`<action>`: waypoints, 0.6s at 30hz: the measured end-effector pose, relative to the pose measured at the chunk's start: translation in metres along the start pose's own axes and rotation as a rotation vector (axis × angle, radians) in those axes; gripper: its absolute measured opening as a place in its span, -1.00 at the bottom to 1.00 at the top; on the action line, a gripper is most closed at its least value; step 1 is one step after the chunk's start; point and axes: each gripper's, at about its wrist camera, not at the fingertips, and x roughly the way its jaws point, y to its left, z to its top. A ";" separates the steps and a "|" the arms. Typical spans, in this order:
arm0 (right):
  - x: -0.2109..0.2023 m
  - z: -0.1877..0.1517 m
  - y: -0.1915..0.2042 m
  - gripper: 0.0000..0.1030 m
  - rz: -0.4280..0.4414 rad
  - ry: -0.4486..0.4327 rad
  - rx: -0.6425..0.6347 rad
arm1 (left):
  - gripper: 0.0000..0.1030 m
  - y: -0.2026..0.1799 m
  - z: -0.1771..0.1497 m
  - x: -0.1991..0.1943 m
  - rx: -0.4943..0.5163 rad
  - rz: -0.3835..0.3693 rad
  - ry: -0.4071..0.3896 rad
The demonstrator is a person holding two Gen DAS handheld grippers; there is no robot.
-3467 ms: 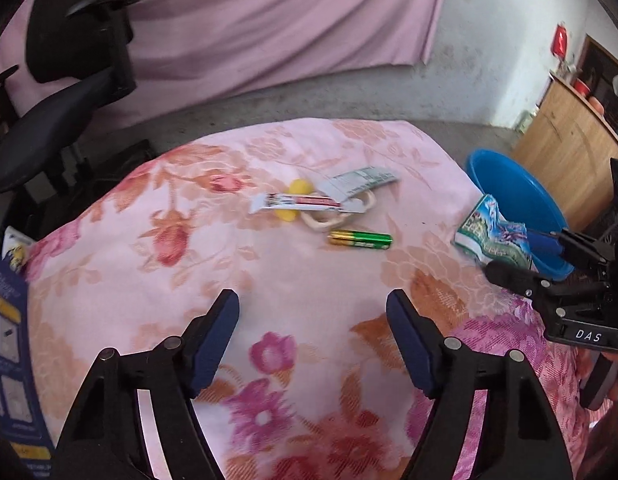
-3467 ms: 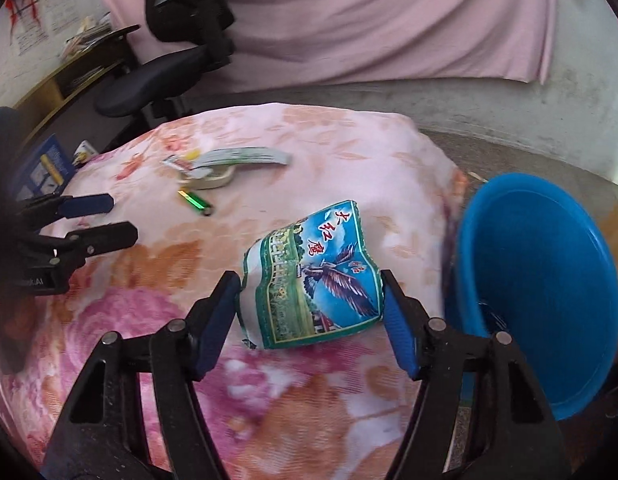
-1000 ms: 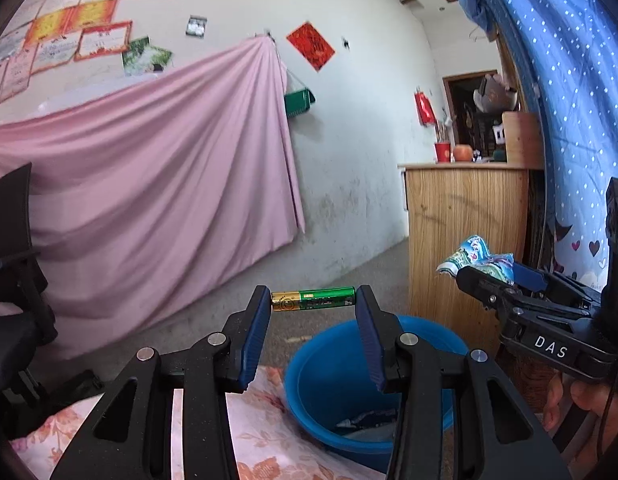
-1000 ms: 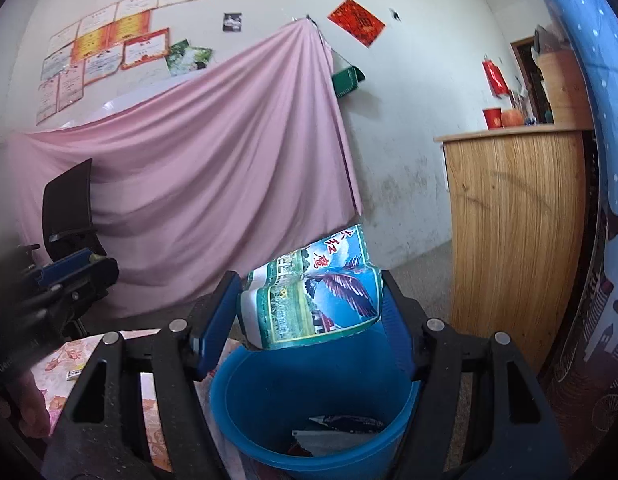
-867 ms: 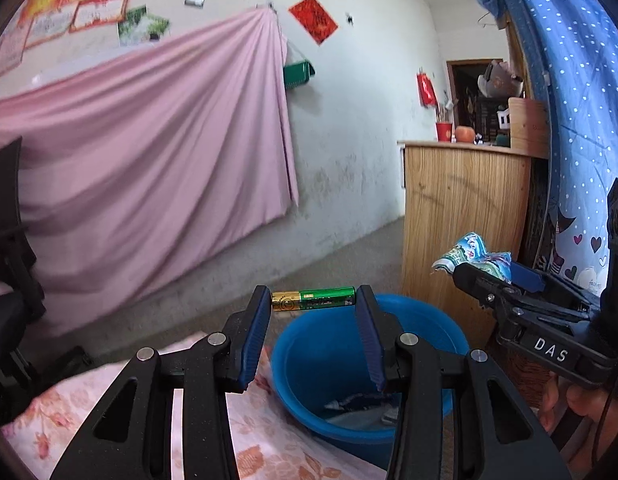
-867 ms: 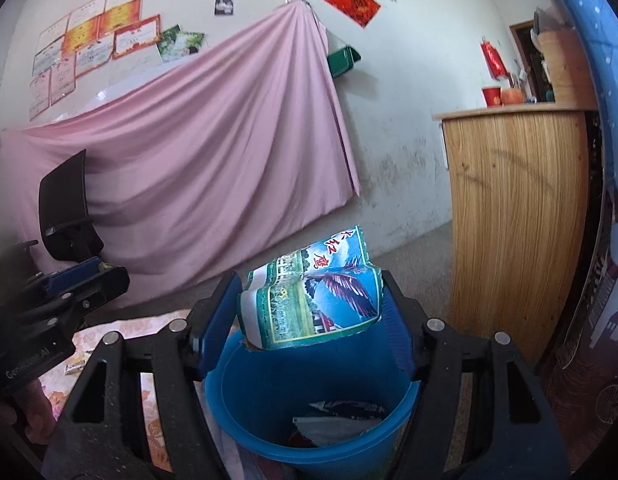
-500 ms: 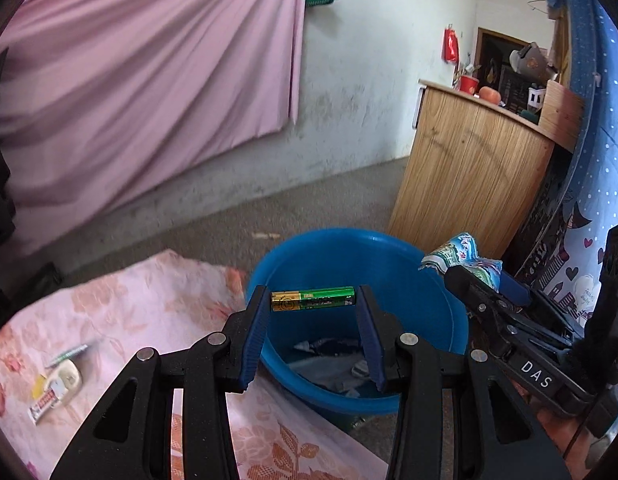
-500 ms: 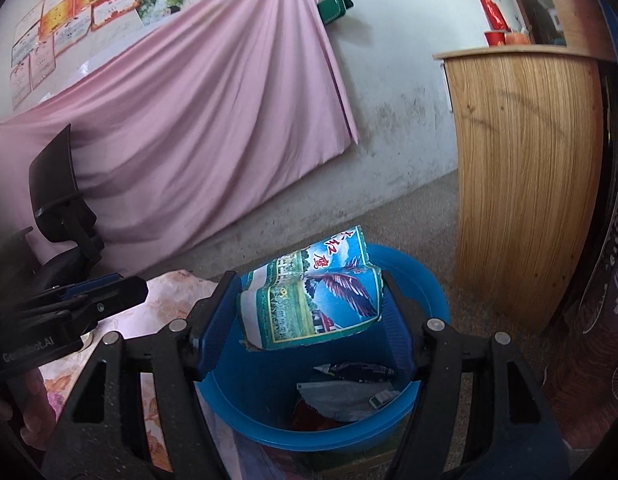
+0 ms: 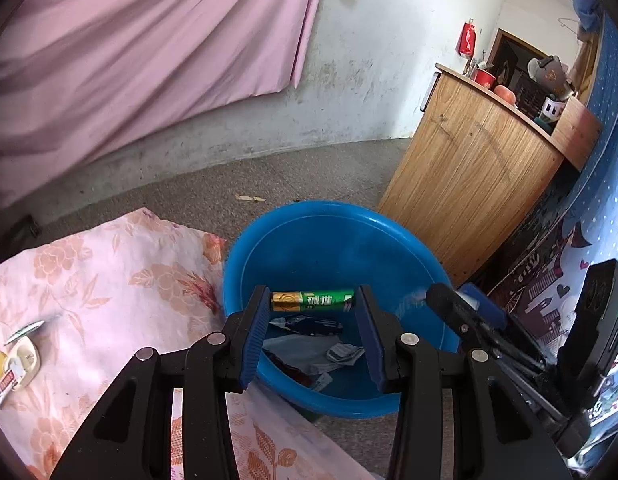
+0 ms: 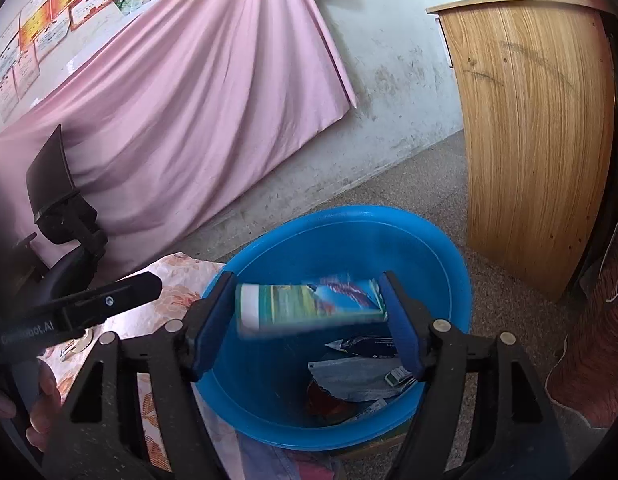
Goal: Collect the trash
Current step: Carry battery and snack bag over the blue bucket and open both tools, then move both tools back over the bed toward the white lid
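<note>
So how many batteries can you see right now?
1. The battery is held crosswise between the left gripper's fingers, above the blue tub. Others could be hidden under trash in the tub.

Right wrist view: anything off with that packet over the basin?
Yes. The packet is motion-blurred and tipped flat between the right gripper fingers, which look spread wider than it, so it seems to be dropping into the blue basin. The left gripper holds the battery sharp and level.
</note>
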 end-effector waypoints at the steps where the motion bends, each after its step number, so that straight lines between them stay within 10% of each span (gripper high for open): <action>1: 0.001 0.000 0.000 0.89 0.001 0.003 0.001 | -0.16 0.001 0.001 0.000 -0.004 0.002 0.000; 18: -0.013 0.008 0.019 1.00 0.013 -0.039 -0.017 | 0.23 0.025 -0.002 -0.054 -0.058 0.047 -0.163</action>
